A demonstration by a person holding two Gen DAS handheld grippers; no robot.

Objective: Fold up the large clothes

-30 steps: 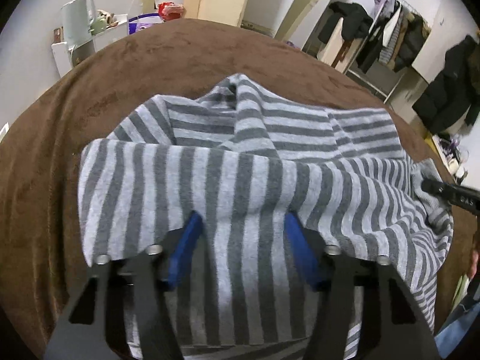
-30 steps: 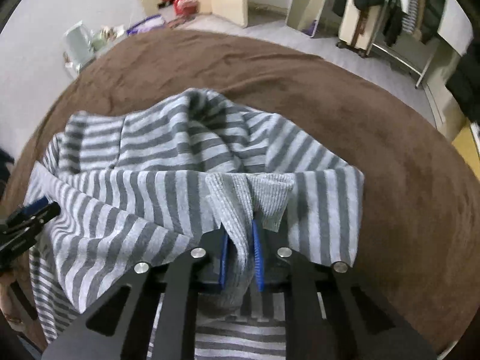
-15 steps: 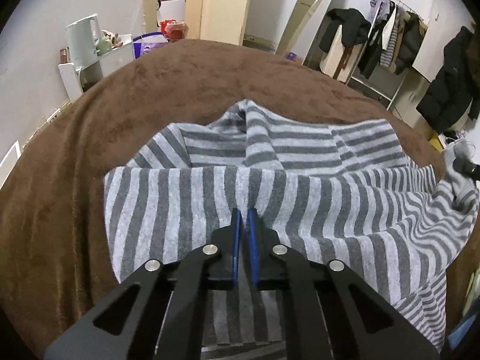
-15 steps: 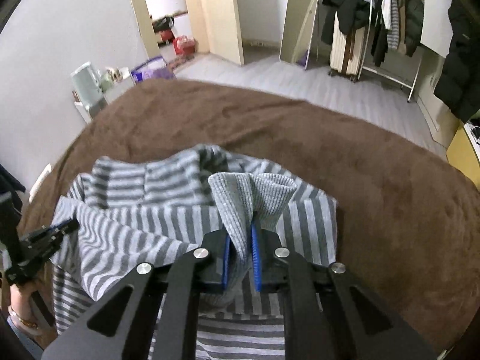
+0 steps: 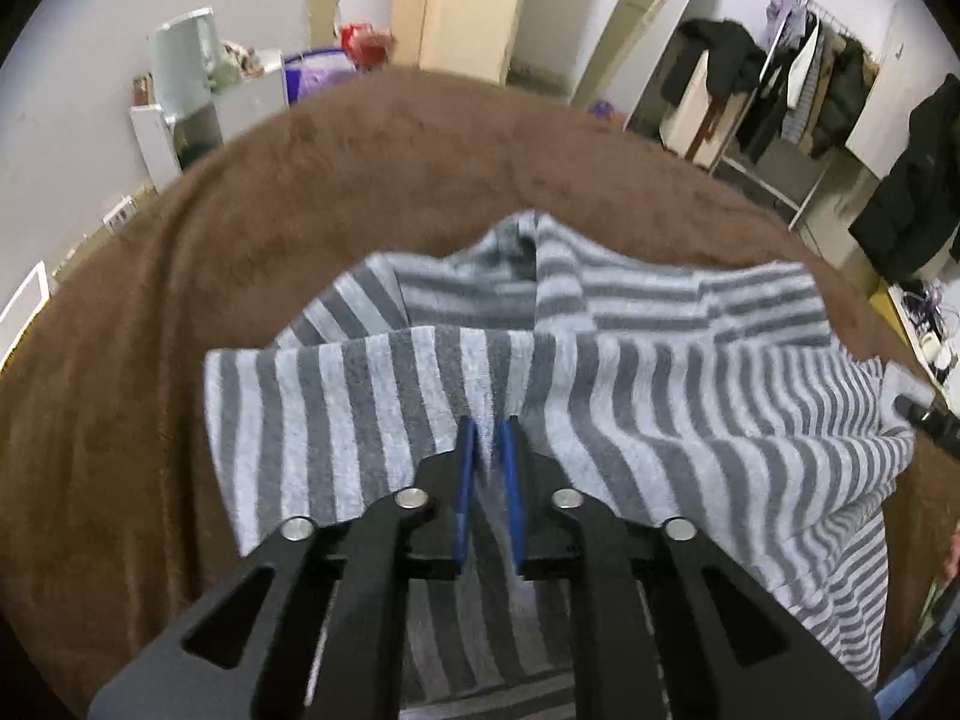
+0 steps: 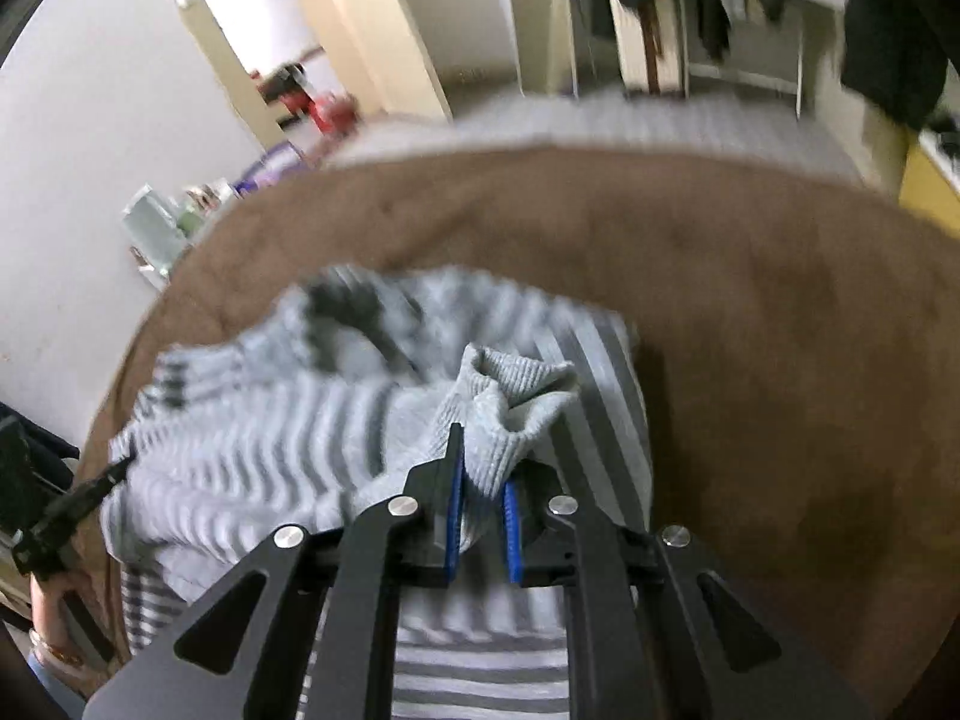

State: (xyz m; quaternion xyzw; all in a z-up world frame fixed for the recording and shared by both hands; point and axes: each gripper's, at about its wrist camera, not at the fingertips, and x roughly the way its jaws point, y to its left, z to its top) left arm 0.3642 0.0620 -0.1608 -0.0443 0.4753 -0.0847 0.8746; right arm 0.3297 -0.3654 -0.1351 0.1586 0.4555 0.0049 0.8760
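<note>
A grey striped sweater (image 5: 630, 396) lies bunched on a brown blanket (image 5: 180, 312). My left gripper (image 5: 489, 432) is shut on a fold of its striped fabric and holds that edge raised. My right gripper (image 6: 480, 468) is shut on the sweater's plain grey ribbed cuff (image 6: 510, 402), lifted above the rest of the sweater (image 6: 270, 438). The right gripper's tip shows at the right edge of the left wrist view (image 5: 924, 414); the left gripper shows at the left edge of the right wrist view (image 6: 66, 510). The right wrist view is motion-blurred.
A white side table with a kettle (image 5: 180, 60) stands left beyond the blanket. A rack of dark coats (image 5: 804, 84) and a hanging black jacket (image 5: 906, 192) are at the far right. Wooden cabinets (image 5: 462, 0) stand at the back.
My left gripper closed on the sweater's fabric from open a second ago. Both grippers have lifted their holds upward and pulled back; the sweater edge now hangs raised between them.
</note>
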